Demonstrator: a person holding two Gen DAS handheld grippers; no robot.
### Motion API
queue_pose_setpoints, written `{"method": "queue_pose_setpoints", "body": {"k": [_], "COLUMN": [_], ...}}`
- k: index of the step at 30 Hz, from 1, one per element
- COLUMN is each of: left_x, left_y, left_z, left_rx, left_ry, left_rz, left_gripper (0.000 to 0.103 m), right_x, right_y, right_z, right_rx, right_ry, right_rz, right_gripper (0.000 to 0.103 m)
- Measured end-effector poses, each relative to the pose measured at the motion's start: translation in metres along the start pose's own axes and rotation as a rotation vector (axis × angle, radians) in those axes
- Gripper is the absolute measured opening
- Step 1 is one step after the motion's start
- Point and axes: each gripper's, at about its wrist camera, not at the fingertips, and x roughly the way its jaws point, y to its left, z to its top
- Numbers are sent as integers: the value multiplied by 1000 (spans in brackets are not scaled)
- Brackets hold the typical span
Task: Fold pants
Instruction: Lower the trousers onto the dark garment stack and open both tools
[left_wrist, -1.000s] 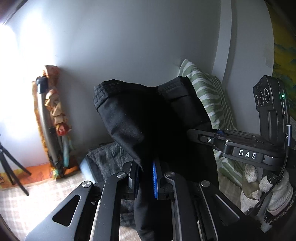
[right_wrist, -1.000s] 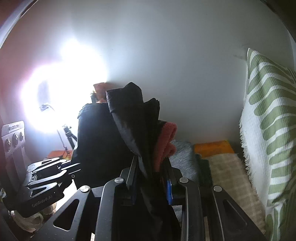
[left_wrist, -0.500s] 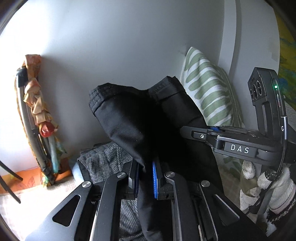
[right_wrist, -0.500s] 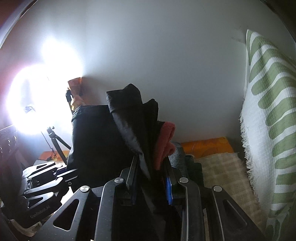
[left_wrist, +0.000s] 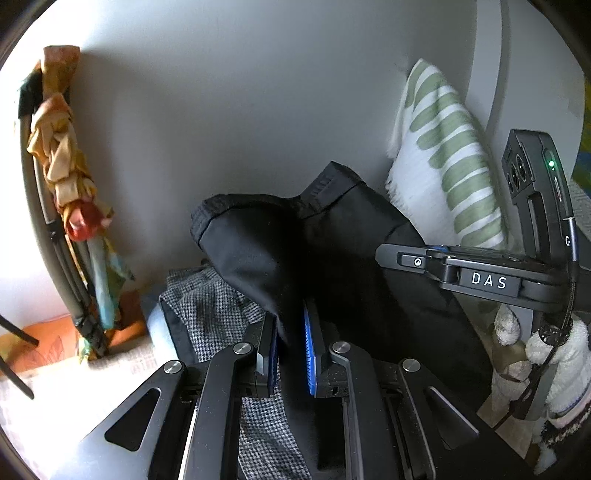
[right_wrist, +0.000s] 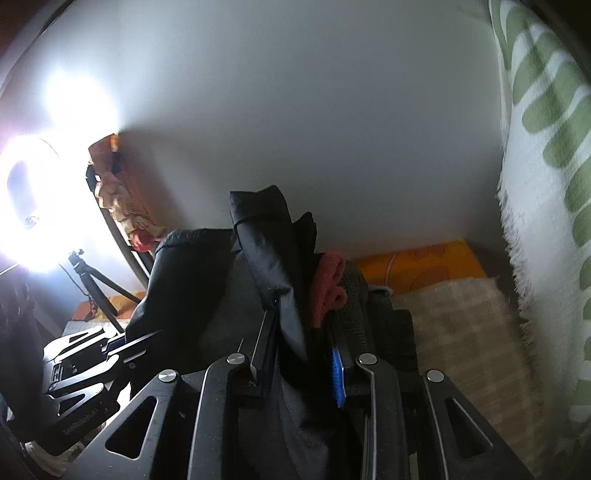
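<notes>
Left gripper (left_wrist: 290, 350): we see black pants (left_wrist: 295, 251) between blue pads, jaws easing apart, cloth draped on left pad, gap at right one. Pants hang bunched between both grippers, above checked grey garment (left_wrist: 218, 306) on bed. Right gripper (right_wrist: 301, 354): jaws easing apart too, thicker wad of pants inside, reddish cloth (right_wrist: 328, 284) just beside. Striped pillow (left_wrist: 447, 173) far right. We judge fabric light, limp, smooth, prone to slip; take hold at hems or waistband, through all layers.
</notes>
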Motion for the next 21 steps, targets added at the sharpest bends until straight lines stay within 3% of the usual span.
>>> {"method": "queue_pose_setpoints", "body": {"k": [3, 5, 8, 13, 18, 21], "left_x": [4, 6, 8, 17, 30, 44], "left_y": [2, 7, 13, 23, 24, 24], "left_z": [-1, 0, -1, -7, -13, -17], "left_rx": [-2, -24, -29, -8, 38, 60], "left_ry": [12, 28, 30, 56, 76, 105], "left_rz": [33, 48, 97, 176, 232, 264], "left_gripper": [21, 34, 53, 58, 61, 61], "right_x": [6, 6, 5, 10, 10, 22], "right_y": [-6, -16, -27, -27, -12, -14], "right_z": [-1, -1, -2, -3, 6, 7], "right_rx": [12, 57, 88, 51, -7, -1], "right_ry": [4, 1, -2, 22, 5, 39], "right_rz": [-56, -81, -129, -213, -268, -290], "right_gripper": [38, 41, 54, 69, 70, 70]}}
